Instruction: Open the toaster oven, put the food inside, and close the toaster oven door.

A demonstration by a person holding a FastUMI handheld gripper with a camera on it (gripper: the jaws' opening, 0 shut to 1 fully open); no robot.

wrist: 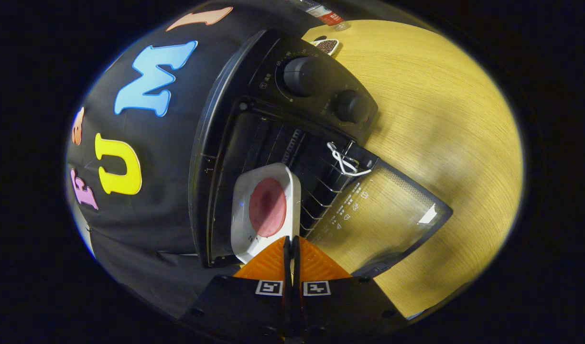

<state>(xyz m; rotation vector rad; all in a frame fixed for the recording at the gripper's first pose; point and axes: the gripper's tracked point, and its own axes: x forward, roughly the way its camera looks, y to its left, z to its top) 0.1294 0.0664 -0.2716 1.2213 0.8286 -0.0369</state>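
Gripper (pixel 291 248) fingers are pressed nearly together, pinching the near rim of the white plate (pixel 244 224). On the plate sits the round pink food (pixel 267 207), at twelve o'clock just ahead of the fingertips. The plate sits half inside the toaster oven (pixel 254 124). Its glass door (pixel 383 215) hangs open at two o'clock, over the wooden table (pixel 445 119). The oven's depths are too dark to read.

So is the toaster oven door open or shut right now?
Open. The glass door is swung away from the toaster oven, baring the wire rack. The gripper has its jaws closed on the white dish at the opening.
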